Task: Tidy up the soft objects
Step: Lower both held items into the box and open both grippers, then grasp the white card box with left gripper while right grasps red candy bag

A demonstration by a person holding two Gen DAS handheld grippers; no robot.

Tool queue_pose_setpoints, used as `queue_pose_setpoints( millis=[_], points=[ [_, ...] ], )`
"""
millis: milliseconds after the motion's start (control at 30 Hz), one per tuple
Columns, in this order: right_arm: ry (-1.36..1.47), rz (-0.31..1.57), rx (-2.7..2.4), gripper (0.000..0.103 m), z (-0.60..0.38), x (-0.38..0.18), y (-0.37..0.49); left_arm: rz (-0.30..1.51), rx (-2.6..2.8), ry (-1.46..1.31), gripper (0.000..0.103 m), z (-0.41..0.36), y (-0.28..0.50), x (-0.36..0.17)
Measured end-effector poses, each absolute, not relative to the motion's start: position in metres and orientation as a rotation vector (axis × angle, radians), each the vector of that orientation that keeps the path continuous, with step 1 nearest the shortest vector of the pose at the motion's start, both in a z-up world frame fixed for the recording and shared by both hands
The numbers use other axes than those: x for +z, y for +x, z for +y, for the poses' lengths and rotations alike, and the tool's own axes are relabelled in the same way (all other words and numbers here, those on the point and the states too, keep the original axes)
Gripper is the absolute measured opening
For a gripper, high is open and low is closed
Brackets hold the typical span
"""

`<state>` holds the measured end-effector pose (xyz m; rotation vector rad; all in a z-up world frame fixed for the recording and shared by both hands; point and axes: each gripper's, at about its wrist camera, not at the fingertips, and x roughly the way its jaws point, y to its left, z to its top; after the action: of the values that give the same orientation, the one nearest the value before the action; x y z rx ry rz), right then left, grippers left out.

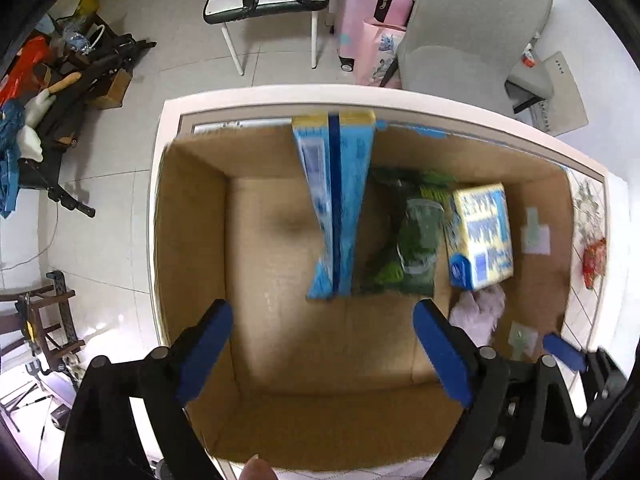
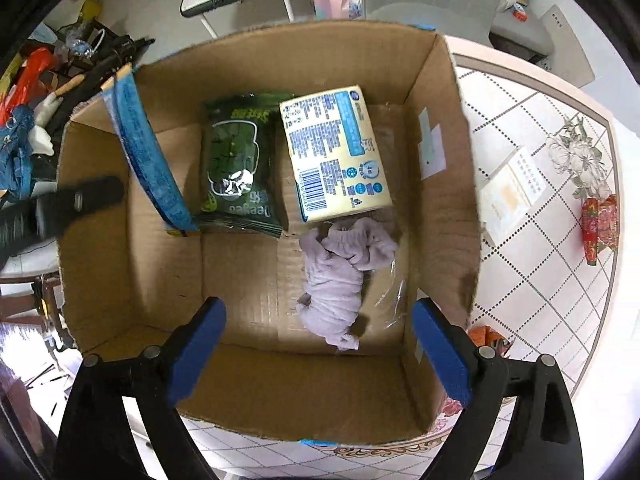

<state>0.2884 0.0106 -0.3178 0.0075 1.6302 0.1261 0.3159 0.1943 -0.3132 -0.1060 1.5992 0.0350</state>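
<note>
An open cardboard box [image 2: 436, 168] sits on a tiled table. Inside lie a green wipes pack [image 2: 236, 168], a yellow-blue tissue pack [image 2: 336, 152] and a crumpled lilac cloth [image 2: 340, 272]. A tall blue pack [image 1: 340, 204] stands on edge, leaning on the far wall; it also shows in the right wrist view [image 2: 148, 156]. My left gripper [image 1: 324, 356] is open and empty above the box's near left part. My right gripper [image 2: 320, 352] is open and empty above the near wall, just short of the cloth.
The table [image 2: 540, 260] holds a red packet [image 2: 598, 226] and a white booklet [image 2: 512, 192] right of the box. On the floor beyond are a grey chair [image 1: 472, 32], a pink suitcase [image 1: 360, 12], a small table [image 1: 264, 4] and clutter at left [image 1: 60, 92].
</note>
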Motion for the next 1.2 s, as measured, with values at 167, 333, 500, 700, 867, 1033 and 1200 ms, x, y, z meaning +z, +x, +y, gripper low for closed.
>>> queue_pose_setpoints(
  millis=[167,333,500,700,867,1033,1200],
  points=[
    [-0.027,1.565,0.141,0.097,0.016,-0.301,0.273,1.543,0.032,-0.121,0.092,0.191,0.283,-0.292],
    [-0.06,1.497,0.148,0.097,0.021,-0.279,0.247,1.468,0.06,-0.114,0.092,0.192,0.251,-0.259],
    [-0.054,1.436,0.166,0.097,0.016,-0.244,0.221,1.401,0.063,-0.126,0.092,0.191,0.221,-0.224],
    [-0.053,1.364,0.197,0.097,0.01,-0.208,0.193,1.332,0.08,-0.113,0.092,0.181,0.192,-0.19],
    [-0.056,1.325,0.22,0.097,0.002,-0.183,0.175,1.298,0.088,-0.114,0.092,0.17,0.178,-0.172],
    [-0.007,1.315,0.246,0.097,-0.016,-0.172,0.168,1.276,0.086,-0.116,0.092,0.153,0.172,-0.158],
    [0.088,1.33,0.236,0.097,-0.067,-0.172,0.172,1.251,0.053,-0.056,0.092,0.111,0.184,-0.147]
  ],
)
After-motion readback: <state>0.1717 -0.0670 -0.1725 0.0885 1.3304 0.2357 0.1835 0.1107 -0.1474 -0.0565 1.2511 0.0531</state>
